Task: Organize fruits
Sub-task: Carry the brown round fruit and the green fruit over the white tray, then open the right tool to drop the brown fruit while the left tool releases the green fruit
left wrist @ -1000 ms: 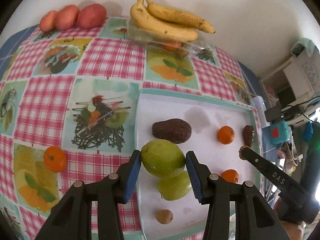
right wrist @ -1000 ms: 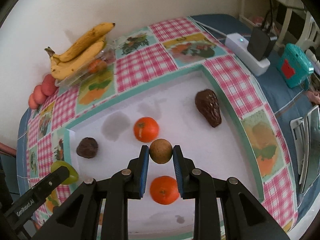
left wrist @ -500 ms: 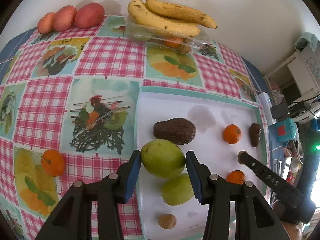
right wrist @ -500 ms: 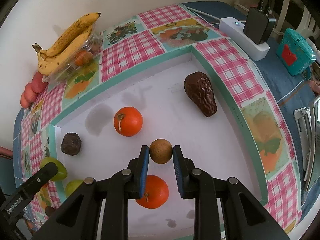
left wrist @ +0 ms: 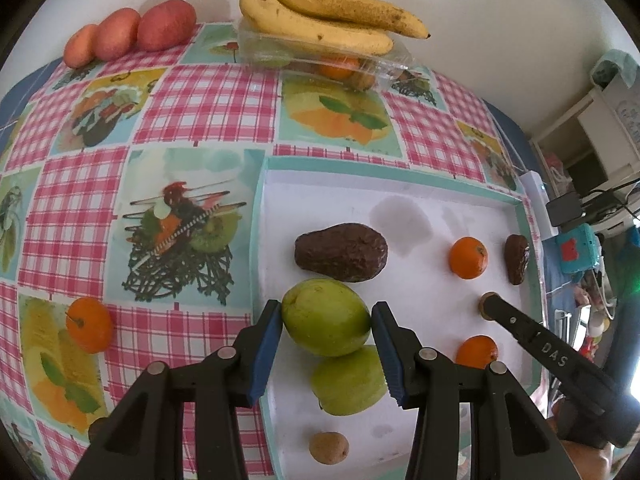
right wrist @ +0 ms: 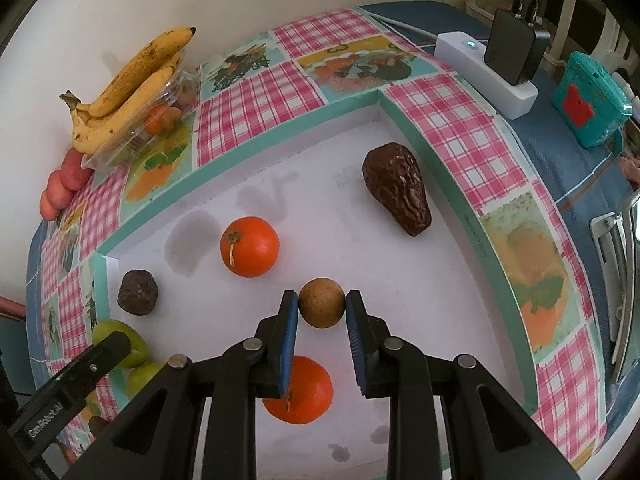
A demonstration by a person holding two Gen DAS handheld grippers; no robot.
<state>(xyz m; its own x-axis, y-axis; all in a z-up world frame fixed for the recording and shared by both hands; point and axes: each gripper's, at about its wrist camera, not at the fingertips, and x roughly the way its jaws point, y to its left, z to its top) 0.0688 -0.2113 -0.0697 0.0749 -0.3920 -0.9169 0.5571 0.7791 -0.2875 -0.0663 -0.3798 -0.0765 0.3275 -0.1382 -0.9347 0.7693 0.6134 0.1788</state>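
Note:
My left gripper (left wrist: 326, 320) is shut on a green guava (left wrist: 325, 317), held over the left part of the white tray (left wrist: 440, 216). A second green guava (left wrist: 347, 381) lies just below it on the tray. A dark brown avocado (left wrist: 341, 252) lies just beyond the held guava. My right gripper (right wrist: 322, 310) is shut on a small round brown fruit (right wrist: 322, 308), held over the tray floor. An orange (right wrist: 249, 246) lies ahead to its left, another orange (right wrist: 299, 391) sits under its fingers, and a second dark avocado (right wrist: 397, 187) lies ahead to the right.
Bananas (left wrist: 328, 16) rest on a clear plastic box (left wrist: 320, 60) at the wall, with three red fruits (left wrist: 128, 34) to their left. One orange (left wrist: 89, 324) sits on the checked tablecloth left of the tray. A small brown fruit (left wrist: 329, 447) lies at the tray's near edge. A power strip (right wrist: 486, 72) and teal box (right wrist: 588, 98) lie right.
Both grippers keep their fruit. The right gripper has moved forward and lower over the tray, so the oranges and avocado look nearer. The left view has shifted slightly.

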